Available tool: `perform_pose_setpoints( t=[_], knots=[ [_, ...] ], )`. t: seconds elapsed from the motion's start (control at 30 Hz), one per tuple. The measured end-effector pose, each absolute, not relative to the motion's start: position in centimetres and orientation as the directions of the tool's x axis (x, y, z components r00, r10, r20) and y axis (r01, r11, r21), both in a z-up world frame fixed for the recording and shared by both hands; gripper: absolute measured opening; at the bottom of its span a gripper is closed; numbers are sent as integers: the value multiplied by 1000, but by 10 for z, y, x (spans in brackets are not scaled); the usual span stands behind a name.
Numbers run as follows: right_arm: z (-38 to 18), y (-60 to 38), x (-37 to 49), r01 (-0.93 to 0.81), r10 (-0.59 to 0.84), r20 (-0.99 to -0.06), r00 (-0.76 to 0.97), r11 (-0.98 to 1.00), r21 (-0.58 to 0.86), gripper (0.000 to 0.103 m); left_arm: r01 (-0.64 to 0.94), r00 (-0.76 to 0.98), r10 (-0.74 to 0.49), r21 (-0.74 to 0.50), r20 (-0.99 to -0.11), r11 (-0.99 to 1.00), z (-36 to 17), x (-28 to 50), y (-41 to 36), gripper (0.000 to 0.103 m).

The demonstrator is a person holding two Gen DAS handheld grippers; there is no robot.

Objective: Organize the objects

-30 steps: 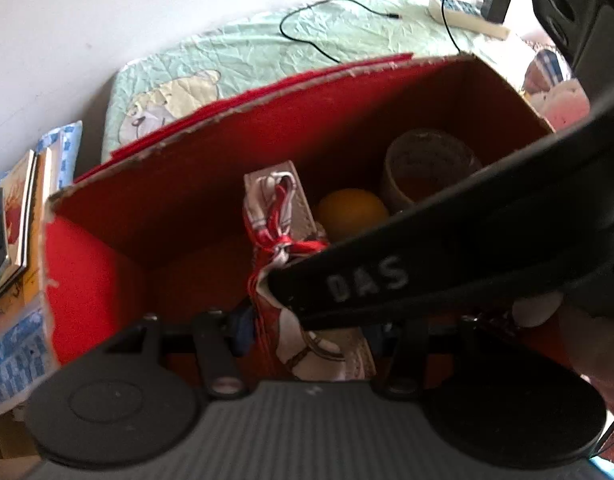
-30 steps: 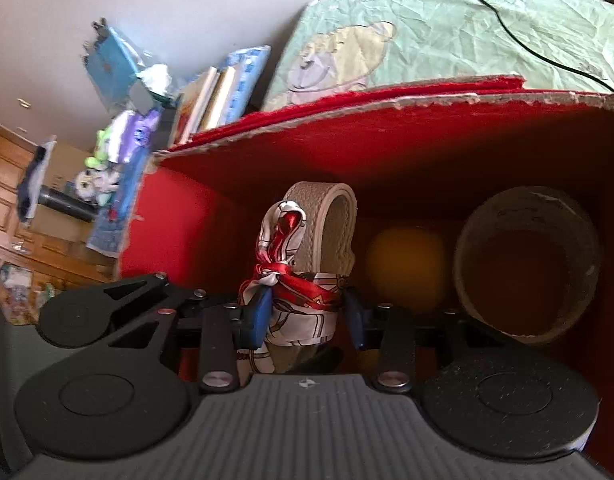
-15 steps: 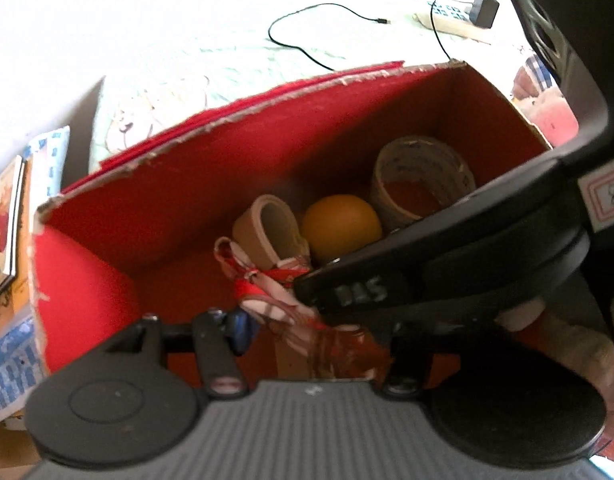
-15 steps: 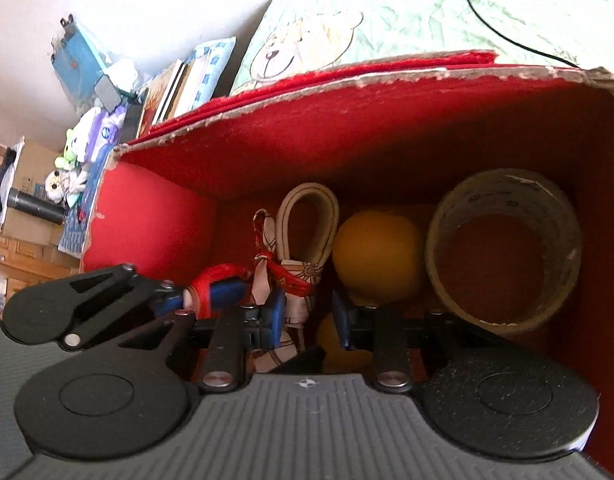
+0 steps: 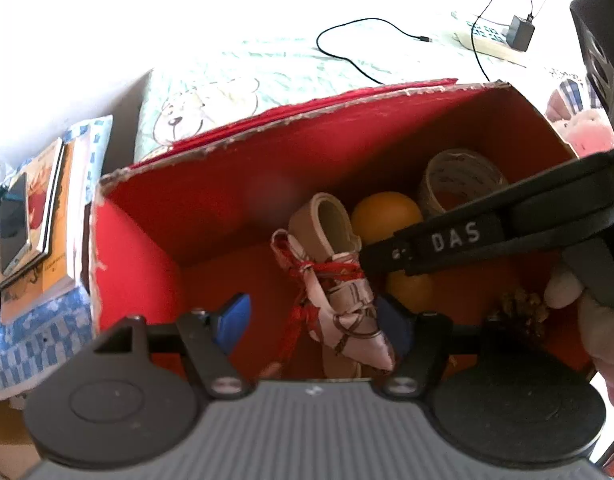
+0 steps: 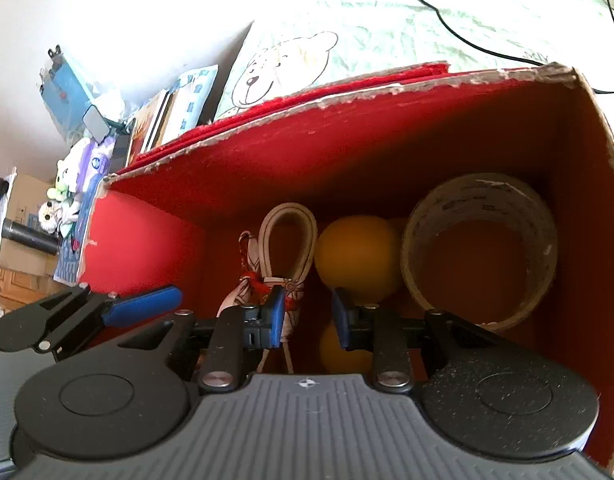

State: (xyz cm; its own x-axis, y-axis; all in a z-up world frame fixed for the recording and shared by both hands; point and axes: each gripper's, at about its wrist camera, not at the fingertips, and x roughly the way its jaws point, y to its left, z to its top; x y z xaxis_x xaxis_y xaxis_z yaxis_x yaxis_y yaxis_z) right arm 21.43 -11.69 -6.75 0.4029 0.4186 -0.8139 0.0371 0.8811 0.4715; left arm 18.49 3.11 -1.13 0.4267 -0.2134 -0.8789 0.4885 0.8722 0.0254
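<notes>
Released since a moment ago, the scarf bundle point(image 5: 339, 280) lies inside the red box point(image 6: 347, 152), left of the orange point(image 6: 357, 256). Both grippers' jaws stand open, empty. Best lift straight up, avoiding snagged cords.

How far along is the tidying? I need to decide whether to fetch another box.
Mostly packed: the red box already holds the tape roll, two orange balls and the scarf-wrapped bundle. Both the right gripper and left gripper are open, holding nothing. No loose items are visible.
</notes>
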Motion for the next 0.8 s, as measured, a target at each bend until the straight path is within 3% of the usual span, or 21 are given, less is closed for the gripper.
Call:
perform_pose_setpoints(
  t=[0.53, 0.8],
  knots=[
    [-68, -119, 211, 71, 387, -807, 446, 883, 463, 30, 467, 497, -140, 128, -857, 875, -13, 181, 16, 75],
    [-66, -119, 207, 84, 367, -799, 477, 885, 457, 30, 455, 503, -145, 118, -852, 883, -14, 188, 15, 76]
  ],
)
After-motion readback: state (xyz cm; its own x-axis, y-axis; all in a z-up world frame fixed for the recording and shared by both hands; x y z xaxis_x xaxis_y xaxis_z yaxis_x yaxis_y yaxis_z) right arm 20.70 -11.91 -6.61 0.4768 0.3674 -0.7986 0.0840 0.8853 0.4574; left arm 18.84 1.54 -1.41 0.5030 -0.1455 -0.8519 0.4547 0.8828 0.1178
